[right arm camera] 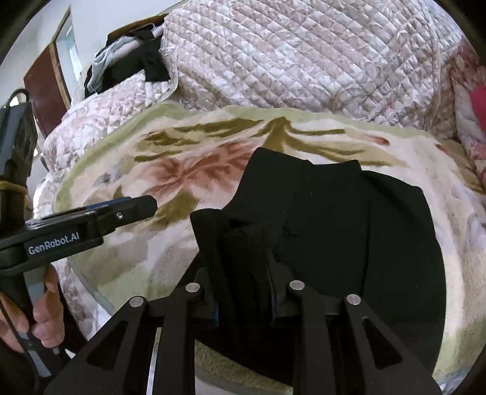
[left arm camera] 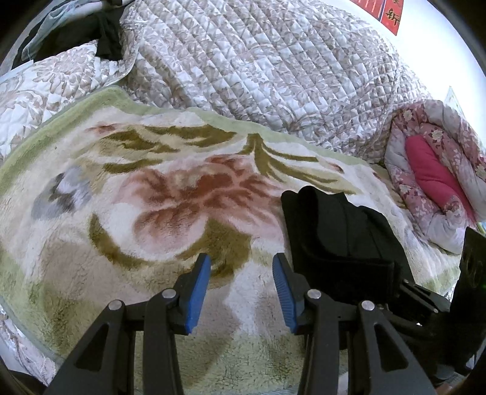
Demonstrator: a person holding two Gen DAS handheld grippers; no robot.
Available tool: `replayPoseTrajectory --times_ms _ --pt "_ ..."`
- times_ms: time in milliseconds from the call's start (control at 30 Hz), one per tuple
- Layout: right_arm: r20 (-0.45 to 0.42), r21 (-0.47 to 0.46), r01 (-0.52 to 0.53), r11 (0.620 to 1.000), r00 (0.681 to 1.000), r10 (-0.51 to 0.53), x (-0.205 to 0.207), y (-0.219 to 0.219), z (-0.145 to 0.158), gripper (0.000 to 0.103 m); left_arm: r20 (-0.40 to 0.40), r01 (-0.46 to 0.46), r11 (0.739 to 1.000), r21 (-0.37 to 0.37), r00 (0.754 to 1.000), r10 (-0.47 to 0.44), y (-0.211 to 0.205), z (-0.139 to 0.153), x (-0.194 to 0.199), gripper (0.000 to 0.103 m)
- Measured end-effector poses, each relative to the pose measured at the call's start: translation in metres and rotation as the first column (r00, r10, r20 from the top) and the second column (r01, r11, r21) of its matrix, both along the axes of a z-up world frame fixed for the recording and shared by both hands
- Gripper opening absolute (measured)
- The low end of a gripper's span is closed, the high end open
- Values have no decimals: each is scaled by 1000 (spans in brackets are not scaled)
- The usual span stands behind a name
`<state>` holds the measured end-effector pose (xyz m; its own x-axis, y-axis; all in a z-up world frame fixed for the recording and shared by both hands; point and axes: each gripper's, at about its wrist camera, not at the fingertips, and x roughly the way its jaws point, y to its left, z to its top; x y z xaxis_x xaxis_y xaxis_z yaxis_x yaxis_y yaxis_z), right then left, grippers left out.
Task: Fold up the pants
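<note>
Right wrist view showed your right gripper (right arm camera: 243, 273) pinching the mostly folded pants (right arm camera: 334, 218) at lower centre; your left gripper (left arm camera: 241, 291) gaped empty; one tidy-up seemingly remained.

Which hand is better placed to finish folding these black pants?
Right. Its tool has a fold of the black pants between its fingers; the left tool stands open, empty, beside them.

This is a bedroom in a home. A bed is spread with a fleecy floral blanket (left arm camera: 158, 194) edged in pale green, and a bulky quilted comforter (left arm camera: 258, 70) in grey-beige leaf print is heaped behind it. A rolled pink flowered quilt (left arm camera: 434, 188) lies at one side. Red paper with Chinese characters (left arm camera: 391, 15) hangs on the white wall, and loose clothes (right arm camera: 121, 70) are piled beside a wooden headboard (right arm camera: 45, 82).
</note>
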<state>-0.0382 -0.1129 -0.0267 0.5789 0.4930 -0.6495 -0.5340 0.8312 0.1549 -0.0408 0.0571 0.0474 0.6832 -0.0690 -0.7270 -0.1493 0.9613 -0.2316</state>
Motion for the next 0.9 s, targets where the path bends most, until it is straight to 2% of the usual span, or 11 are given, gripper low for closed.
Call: replayPoseTrajectory --times_ms 67,133,233,300,400,467,533,567,667,767,900 --pt "8 25 -35 999 999 35 -3 0 -1 46 1 0 1000 1 1000 0 0 0 0 45" --pt "19 26 -67 997 998 66 -10 3 1 52 1 0 1000 2 1000 0 0 0 0 45" --pt "18 76 -103 992 995 102 -20 1 13 52 1 -7 1000 3 1000 7 3 1 0 45" --pt "55 143 -125 982 992 118 -30 -9 28 52 2 -15 1000 6 1000 15 4 2 1 45" --pt "115 177 -95 980 990 75 -42 -26 38 52 2 -17 1000 10 1000 17 4 3 2 45" --pt "68 154 -34 988 997 23 -36 -34 26 48 4 -9 1000 16 1000 8 2 4 2 45" --pt "-56 84 -13 996 998 18 -24 -31 2 39 10 12 1000 22 1000 -12 -4 6 2 45" --pt "-113 100 -37 994 992 48 -21 -31 -9 38 12 21 999 28 1000 -21 -9 7 3 45" --pt "-108 159 -58 986 991 76 -19 -40 4 37 21 50 998 31 999 -50 -21 11 5 45" --pt "-82 181 -5 984 996 20 0 -63 27 37 18 84 996 22 996 -84 -33 16 13 45" --pt "-105 105 74 992 992 -63 47 -94 43 37 40 168 985 46 985 -169 -56 27 30 45"
